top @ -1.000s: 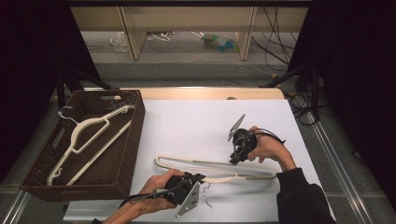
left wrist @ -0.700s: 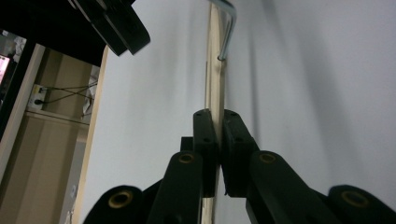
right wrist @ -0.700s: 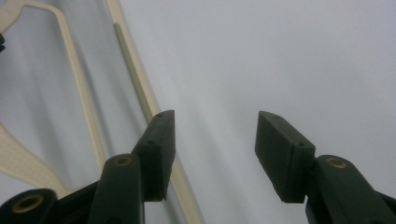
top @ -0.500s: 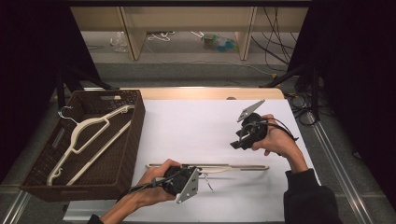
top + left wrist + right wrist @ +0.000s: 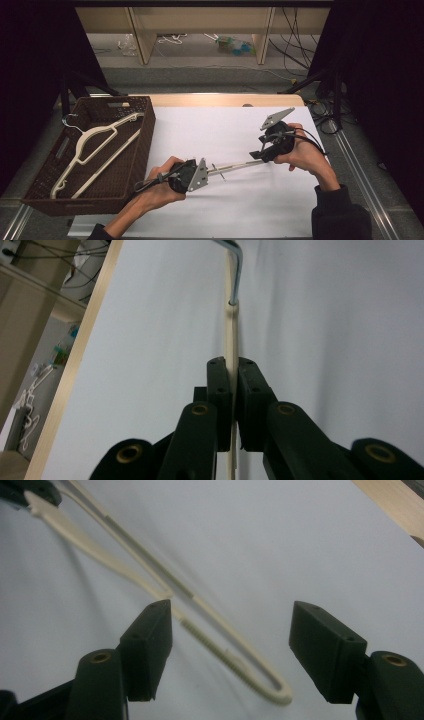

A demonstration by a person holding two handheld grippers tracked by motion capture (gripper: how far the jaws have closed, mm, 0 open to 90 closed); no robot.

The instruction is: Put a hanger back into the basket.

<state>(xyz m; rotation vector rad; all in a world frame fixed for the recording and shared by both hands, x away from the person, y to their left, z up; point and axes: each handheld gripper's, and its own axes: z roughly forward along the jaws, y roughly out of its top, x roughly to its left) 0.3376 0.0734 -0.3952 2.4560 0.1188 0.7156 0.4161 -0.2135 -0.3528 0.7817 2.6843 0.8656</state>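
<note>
A cream plastic hanger [image 5: 235, 166] with a metal hook [image 5: 239, 270] hangs edge-on over the white table top [image 5: 225, 125]. My left gripper [image 5: 208, 173] is shut on it, and in the left gripper view the pads [image 5: 220, 385] pinch its thin bar [image 5: 231, 330]. My right gripper [image 5: 257, 154] sits at the hanger's far end, lifted off the table. Its jaws have just been opening, and my right gripper [image 5: 230, 620] now stands wide. The hanger's rounded end [image 5: 277, 692] lies beyond the jaws, touching neither pad.
A dark brown wicker basket [image 5: 145, 125] stands at the table's left and holds another cream hanger [image 5: 95, 145]. The wooden table edge [image 5: 225, 100] runs along the back. Shelves and cables lie on the floor beyond it.
Both hands have risen. The hanger, flat on the table before, is now lifted and turned on edge by the left gripper. The right gripper's jaws have opened and let go of it.
</note>
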